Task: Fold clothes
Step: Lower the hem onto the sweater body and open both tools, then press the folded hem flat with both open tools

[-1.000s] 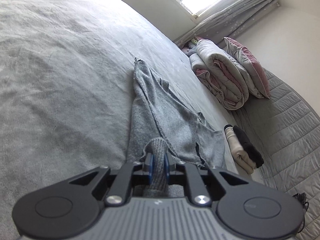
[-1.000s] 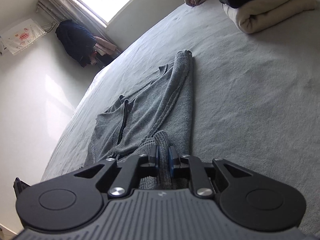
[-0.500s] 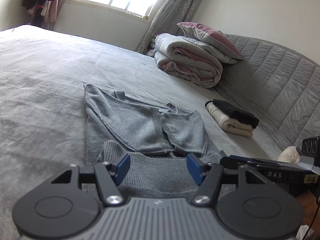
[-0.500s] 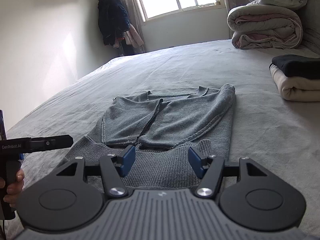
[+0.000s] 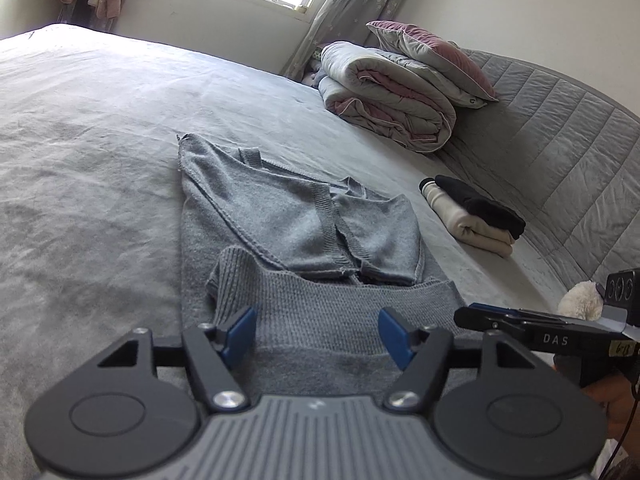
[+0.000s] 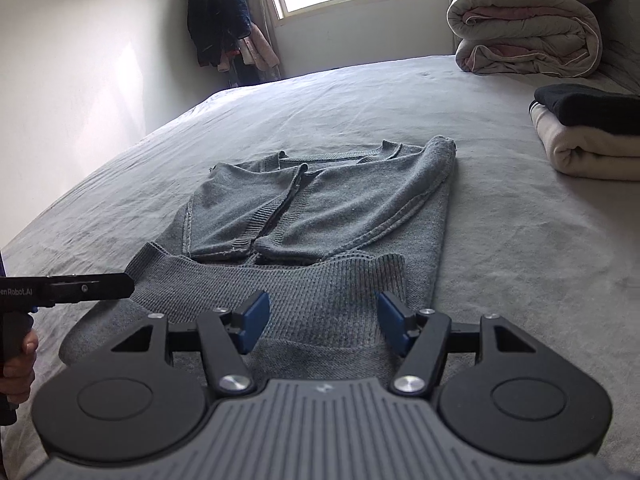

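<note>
A grey knit sweater (image 5: 280, 216) (image 6: 340, 200) lies flat on the bed, both sleeves folded across its front. Its ribbed hem (image 5: 332, 300) (image 6: 280, 284) is turned up over the sleeve ends. My left gripper (image 5: 316, 334) hovers at the near left of the hem; its jaws are opening and its blue pads stand wide apart, with nothing pinched. My right gripper (image 6: 320, 324) is open over the near right of the hem, touching no cloth. Each gripper shows side-on in the other's view, the right gripper (image 5: 472, 316) and the left gripper (image 6: 124, 282).
A folded cream and black stack (image 5: 472, 216) (image 6: 588, 132) sits to the sweater's right. A rolled duvet (image 5: 388, 96) (image 6: 524, 36) and a pillow (image 5: 432, 56) lie by the quilted headboard (image 5: 560, 140). Dark clothes (image 6: 216, 20) hang beside the window.
Both grippers were shut on the sweater's hem; they have let go, opened wide and rolled level. The hem now lies folded over the sleeves.
</note>
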{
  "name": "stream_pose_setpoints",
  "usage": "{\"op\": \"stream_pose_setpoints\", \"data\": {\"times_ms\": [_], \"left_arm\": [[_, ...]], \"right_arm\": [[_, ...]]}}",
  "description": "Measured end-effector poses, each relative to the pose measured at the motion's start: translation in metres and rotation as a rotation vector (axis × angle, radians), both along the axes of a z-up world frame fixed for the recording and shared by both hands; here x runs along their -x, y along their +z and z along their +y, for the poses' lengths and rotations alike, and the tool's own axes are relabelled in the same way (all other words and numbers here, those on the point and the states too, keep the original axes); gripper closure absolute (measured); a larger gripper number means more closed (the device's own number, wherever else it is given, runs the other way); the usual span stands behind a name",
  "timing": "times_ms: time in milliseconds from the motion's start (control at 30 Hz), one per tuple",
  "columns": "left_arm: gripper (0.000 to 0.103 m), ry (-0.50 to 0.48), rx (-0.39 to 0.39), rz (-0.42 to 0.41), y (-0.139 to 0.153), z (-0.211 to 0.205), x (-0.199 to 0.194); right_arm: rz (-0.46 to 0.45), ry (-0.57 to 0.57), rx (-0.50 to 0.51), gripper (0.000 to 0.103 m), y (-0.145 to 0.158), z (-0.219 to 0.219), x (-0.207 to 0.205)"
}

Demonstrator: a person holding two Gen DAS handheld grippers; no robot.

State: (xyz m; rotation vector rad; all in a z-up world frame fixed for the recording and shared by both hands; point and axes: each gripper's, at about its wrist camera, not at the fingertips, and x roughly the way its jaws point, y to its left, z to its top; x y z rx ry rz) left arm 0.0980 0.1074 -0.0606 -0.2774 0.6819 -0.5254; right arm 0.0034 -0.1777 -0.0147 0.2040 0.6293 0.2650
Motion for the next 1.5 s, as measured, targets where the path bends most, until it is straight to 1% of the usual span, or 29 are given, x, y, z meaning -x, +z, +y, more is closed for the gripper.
{"op": "stream_pose_setpoints", "data": {"times_ms": [100,167,367,633,800,900,1100,1200,1267,1367,1500], "left_arm": [[0.031,0.012,0.010,0.016,0.003,0.005,0.003],[0.028,0.021,0.010,0.027,0.006,0.008,0.005],[0.021,0.050,-0.016,0.063,0.014,0.015,0.016],[0.020,0.073,-0.052,0.143,0.017,0.023,0.027],[0.020,0.099,-0.038,0.183,0.016,0.033,0.029],[0.020,0.118,-0.011,0.218,0.013,0.041,0.027],[0.020,0.138,0.099,0.298,0.007,0.060,0.023],[0.020,0.131,0.150,0.333,0.003,0.068,0.022],[0.021,0.119,0.181,0.360,0.000,0.073,0.020],[0.021,0.079,0.221,0.418,-0.006,0.077,0.017],[0.022,0.023,0.252,0.491,-0.015,0.081,0.014]], "right_arm": [[0.008,-0.008,0.001,0.032,0.003,-0.003,0.004],[0.016,-0.019,0.001,0.032,0.005,-0.005,0.007],[0.069,-0.053,-0.054,0.028,0.009,-0.016,0.014],[0.155,-0.099,-0.159,0.025,0.012,-0.031,0.021],[0.206,-0.123,-0.213,0.024,0.011,-0.041,0.023],[0.228,-0.136,-0.233,0.024,0.009,-0.046,0.025],[0.287,-0.133,-0.298,0.024,0.004,-0.056,0.027],[0.331,-0.112,-0.383,0.024,0.001,-0.063,0.028],[0.363,-0.099,-0.457,0.024,-0.002,-0.069,0.029],[0.415,-0.084,-0.546,0.024,-0.007,-0.078,0.029],[0.486,-0.065,-0.623,0.024,-0.013,-0.087,0.028]]}}
